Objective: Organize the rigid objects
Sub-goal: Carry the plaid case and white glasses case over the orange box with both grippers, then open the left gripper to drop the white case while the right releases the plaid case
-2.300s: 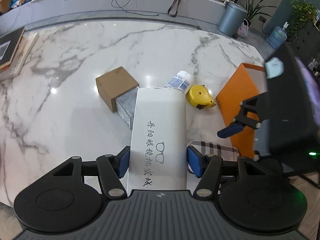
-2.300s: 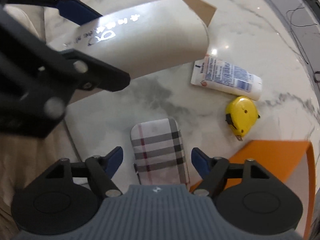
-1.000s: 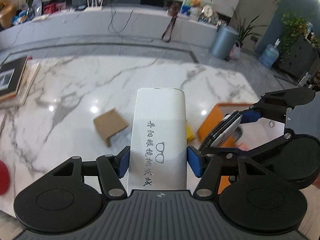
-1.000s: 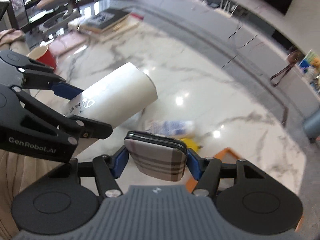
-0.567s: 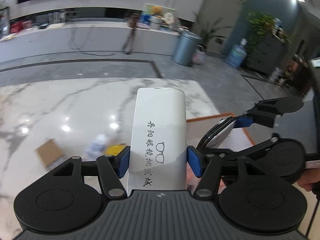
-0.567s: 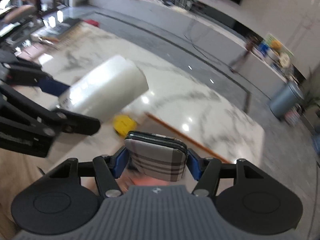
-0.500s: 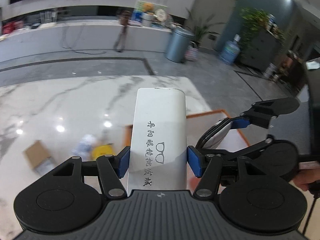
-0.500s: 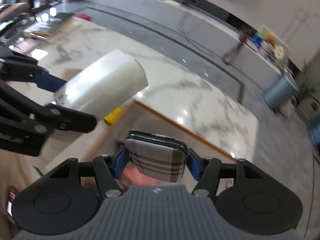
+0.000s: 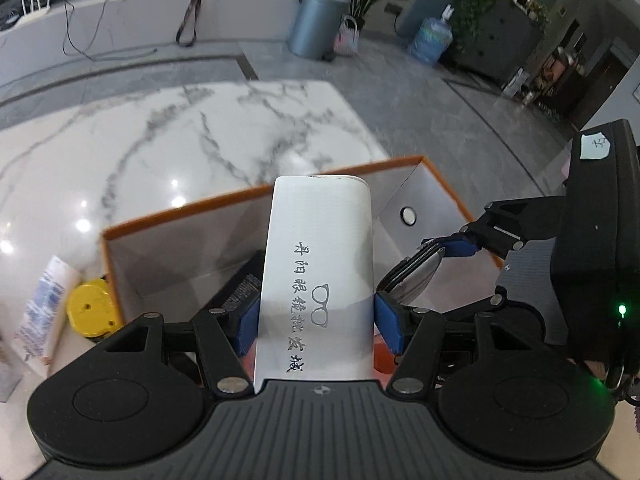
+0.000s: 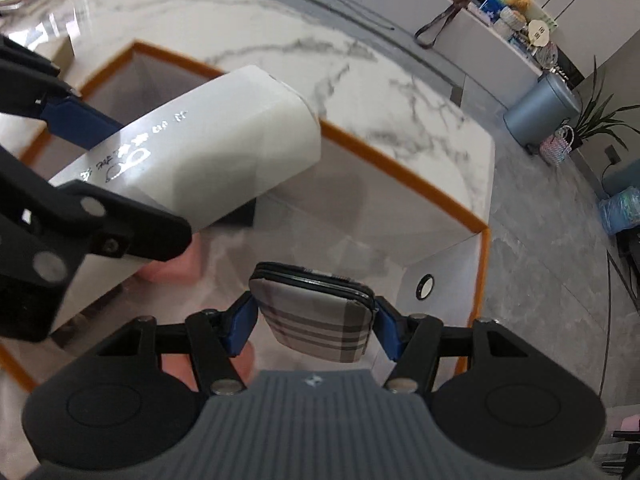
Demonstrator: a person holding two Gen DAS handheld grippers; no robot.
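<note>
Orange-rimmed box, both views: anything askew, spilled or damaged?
Nothing stands out. The orange-rimmed box sits square on the marble table; the white glasses case and plaid pouch are held straight above it. The yellow tape measure lies outside, undamaged.

White rigid glasses case (image 9: pixel 320 264) with dark lettering; beige plaid-checked case (image 10: pixel 316 320); orange-rimmed, grey-lined open box (image 9: pixel 248 194); yellow round tape measure (image 9: pixel 92 308).
</note>
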